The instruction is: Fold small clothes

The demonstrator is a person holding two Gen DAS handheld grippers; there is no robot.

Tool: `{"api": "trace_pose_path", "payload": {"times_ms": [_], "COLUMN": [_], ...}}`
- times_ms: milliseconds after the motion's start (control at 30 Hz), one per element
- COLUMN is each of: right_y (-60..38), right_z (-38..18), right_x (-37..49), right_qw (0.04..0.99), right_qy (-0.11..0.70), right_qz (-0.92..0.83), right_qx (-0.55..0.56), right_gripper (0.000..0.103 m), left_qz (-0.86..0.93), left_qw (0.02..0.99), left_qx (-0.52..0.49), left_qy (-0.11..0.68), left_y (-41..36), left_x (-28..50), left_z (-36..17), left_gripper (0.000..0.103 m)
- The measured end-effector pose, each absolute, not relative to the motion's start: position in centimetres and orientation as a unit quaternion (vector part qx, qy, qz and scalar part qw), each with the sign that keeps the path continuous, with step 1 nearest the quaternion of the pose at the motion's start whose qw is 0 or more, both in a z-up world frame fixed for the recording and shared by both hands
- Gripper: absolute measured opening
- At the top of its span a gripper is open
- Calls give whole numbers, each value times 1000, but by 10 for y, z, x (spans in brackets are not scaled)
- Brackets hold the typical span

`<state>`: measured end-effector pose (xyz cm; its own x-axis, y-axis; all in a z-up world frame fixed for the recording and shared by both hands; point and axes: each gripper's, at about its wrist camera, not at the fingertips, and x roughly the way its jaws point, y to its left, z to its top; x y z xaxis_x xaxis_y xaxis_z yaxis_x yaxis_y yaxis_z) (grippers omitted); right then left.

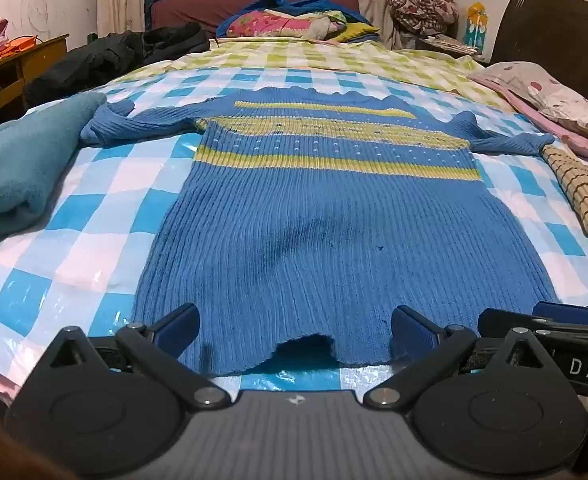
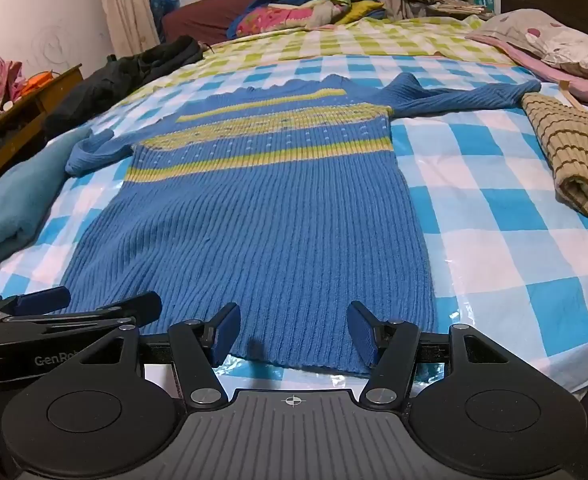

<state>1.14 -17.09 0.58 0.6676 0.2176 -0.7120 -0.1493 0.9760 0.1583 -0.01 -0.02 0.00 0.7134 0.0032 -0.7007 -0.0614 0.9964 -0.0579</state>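
Observation:
A small blue ribbed sweater [image 1: 318, 216] [image 2: 253, 208] with yellow stripes lies spread flat on the checked bed cover, both sleeves stretched out to the sides and the hem toward me. My left gripper [image 1: 296, 330] stands open just above the hem's left part, its blue pads [image 1: 179, 326] wide apart with only flat knit beneath them. My right gripper [image 2: 294, 330] is open too, hovering over the hem's right part, nothing pinched between its pads [image 2: 364, 332]. Each gripper shows at the edge of the other's view: the right gripper [image 1: 550, 322] and the left gripper [image 2: 73, 310].
A folded teal garment [image 1: 17, 172] [image 2: 17, 204] lies left of the sweater, a folded tan striped one [image 1: 586, 196] [image 2: 574, 160] to its right. A pink pillow [image 1: 554, 100], dark clothes [image 1: 105, 56] and a heap of bedding [image 1: 294, 20] sit farther back. A wooden desk [image 1: 9, 72] stands left.

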Motion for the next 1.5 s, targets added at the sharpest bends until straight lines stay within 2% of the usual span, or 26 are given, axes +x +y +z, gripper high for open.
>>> {"api": "trace_pose_path", "payload": {"times_ms": [867, 1500], "right_y": [-168, -168], "right_z": [-6, -8], "right_x": [21, 24], "right_qw": [908, 909], "right_qy": [406, 404], "right_qz": [97, 94], "right_qx": [32, 27], "right_gripper": [59, 60], "left_qz": [11, 5], "left_qw": [910, 923], "left_qx": [-40, -57], "left_qy": [412, 382], "left_y": [0, 5], "left_x": [18, 9], "left_z": [-20, -30], "left_gripper": [103, 103]}}
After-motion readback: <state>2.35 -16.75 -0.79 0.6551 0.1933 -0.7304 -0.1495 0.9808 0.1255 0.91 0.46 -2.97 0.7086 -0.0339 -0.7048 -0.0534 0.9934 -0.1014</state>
